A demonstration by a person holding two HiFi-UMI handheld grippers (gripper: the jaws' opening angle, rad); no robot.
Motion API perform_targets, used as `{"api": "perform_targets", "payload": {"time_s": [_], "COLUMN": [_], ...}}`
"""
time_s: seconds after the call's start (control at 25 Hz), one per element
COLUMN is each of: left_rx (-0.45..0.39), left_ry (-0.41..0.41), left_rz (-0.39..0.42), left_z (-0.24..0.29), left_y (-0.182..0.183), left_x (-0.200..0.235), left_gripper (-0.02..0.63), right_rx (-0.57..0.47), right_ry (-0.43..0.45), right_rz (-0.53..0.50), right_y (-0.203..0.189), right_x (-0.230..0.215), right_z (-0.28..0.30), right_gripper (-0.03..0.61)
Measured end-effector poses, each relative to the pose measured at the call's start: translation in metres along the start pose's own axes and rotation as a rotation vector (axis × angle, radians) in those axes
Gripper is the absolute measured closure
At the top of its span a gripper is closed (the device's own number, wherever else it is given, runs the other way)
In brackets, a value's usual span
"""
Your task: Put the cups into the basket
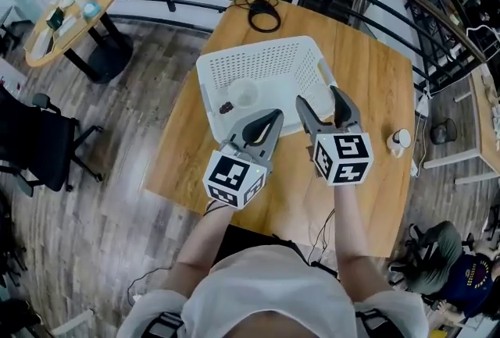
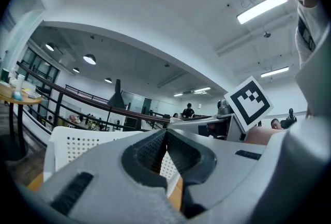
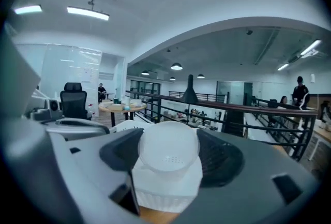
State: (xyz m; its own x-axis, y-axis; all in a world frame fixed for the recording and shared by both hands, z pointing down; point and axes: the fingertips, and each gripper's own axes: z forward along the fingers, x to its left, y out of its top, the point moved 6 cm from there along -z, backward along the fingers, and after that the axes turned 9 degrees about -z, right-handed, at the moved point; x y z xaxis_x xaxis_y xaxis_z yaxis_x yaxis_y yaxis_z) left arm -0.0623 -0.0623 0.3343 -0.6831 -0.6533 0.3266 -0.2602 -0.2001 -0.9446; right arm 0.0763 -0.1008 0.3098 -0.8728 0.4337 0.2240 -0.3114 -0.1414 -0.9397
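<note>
One cup (image 3: 166,166) clamped in the right gripper (image 1: 319,97), perhaps another (image 1: 244,94) in the single basket (image 1: 269,55); left gripper (image 1: 273,116) clenched empty.

The basket (image 1: 258,51) sits on the table (image 1: 375,87), a cup (image 1: 244,94) inside it.

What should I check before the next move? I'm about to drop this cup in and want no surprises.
1. Held cup sits between the right gripper jaws: ok.
2. Left gripper empty, jaws together: ok.
3. Room in the basket: ok; only one stored cup and a small dark item lie inside.
4. Held cup past the basket rim: cannot tell; the jaws are at its near right corner.
5. Spare cup upright on the table, apart from both grippers: ok.
</note>
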Motion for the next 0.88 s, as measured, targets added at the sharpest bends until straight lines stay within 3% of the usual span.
{"api": "perform_targets", "payload": {"time_s": [0.28,0.88], "left_rx": [-0.031,-0.049], "left_ry": [0.077,0.001], "left_rz": [0.013,0.065], "left_z": [-0.026,0.038], "left_y": [0.019,0.057], "left_x": [0.033,0.074], "left_gripper": [0.604,0.604], "right_rx": [-0.022,-0.028], "right_ry": [0.123,0.100], "right_rz": [-0.042,-0.066], "right_y": [0.034,0.053], "right_x": [0.042,0.009], "right_z": [0.043,0.095], "right_gripper": [0.247,0.247]}}
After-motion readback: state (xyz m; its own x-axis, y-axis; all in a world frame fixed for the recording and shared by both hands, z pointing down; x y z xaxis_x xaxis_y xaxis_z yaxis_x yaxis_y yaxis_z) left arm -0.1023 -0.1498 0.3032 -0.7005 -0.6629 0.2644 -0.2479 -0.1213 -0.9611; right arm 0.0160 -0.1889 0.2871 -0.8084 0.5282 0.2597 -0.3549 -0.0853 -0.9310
